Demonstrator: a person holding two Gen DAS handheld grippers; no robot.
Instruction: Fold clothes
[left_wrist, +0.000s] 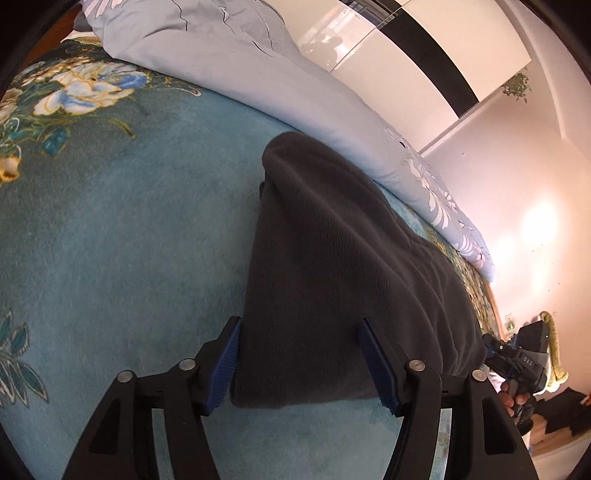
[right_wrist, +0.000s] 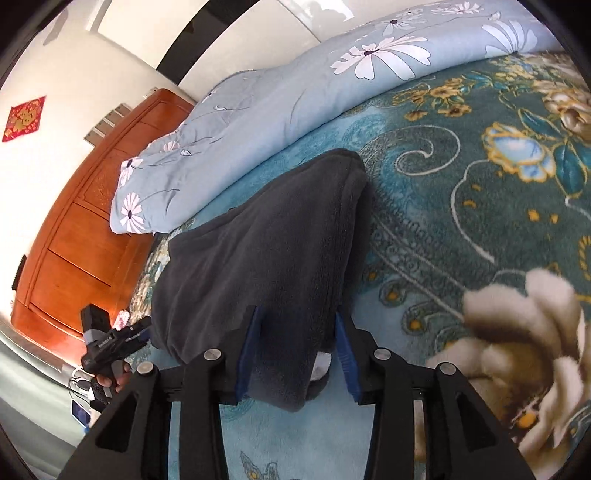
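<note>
Broadly, largest to smallest:

Bed surface: teal plush blanket with gold-and-blue flower print, spread flat under everything I work on.

Bedding: pale blue quilt with white daisies, bunched along the far side, just behind the garment.

Garment: dark grey fleece garment, lying on the blanket in a doubled, layered bundle; a white scrap shows at its near edge in the right wrist view.

Left gripper: released; near edge of the fleece lies between its spread blue pads, not pinched.

Right gripper: released likewise, straddling the near corner.

Step in hand: I judge both tools sit at the near hem, either about to pinch it or just letting go.

Next move: cannot be settled from this.
</note>
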